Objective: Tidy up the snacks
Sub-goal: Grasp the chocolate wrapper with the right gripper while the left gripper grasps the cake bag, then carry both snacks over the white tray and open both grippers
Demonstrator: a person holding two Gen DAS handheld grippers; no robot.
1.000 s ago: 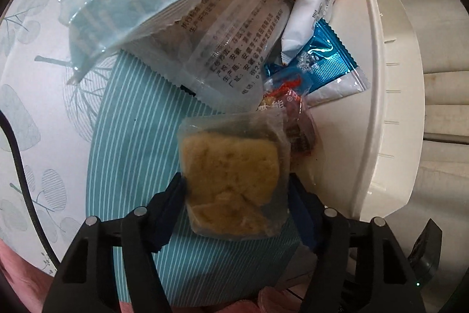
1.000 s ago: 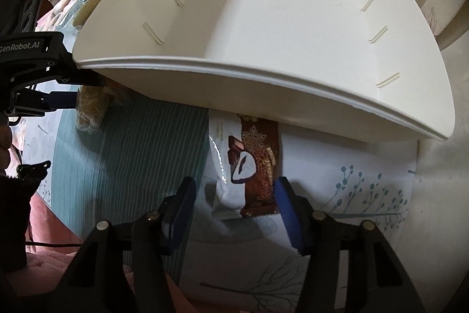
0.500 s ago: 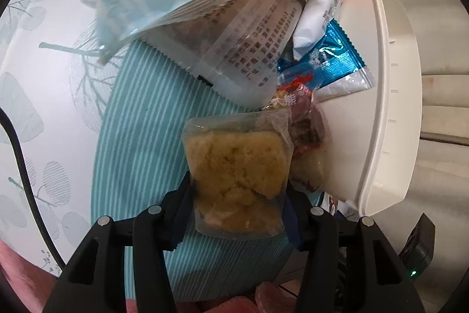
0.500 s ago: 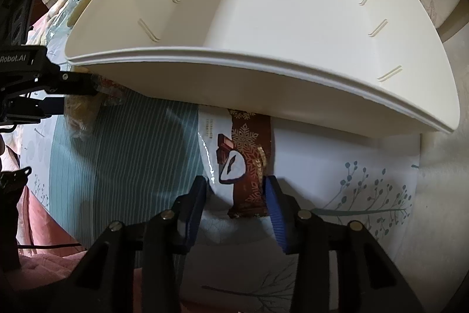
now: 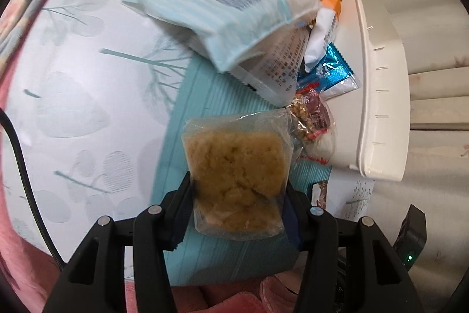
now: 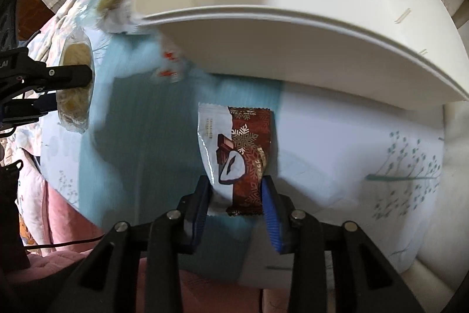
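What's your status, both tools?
Left tool shut on clear-wrapped cake. Right tool shut on brown chocolate packet. White tray ahead, nothing blocking.

Two handheld grippers, each with matte black angular plastic arms. The left gripper [image 5: 237, 195] has two black arms at 7 and 5 o'clock, each carrying two round silver screw heads, and ridged dark blue finger pads [image 5: 291, 220]. A thin black cable [image 5: 22, 175] curves along the frame at 9 o'clock. The right gripper [image 6: 236, 195] has the same black arms, silver screws and ribbed, brighter blue pads [image 6: 271, 213]. White lettering marks the left gripper's body at 9 o'clock in the right wrist view.
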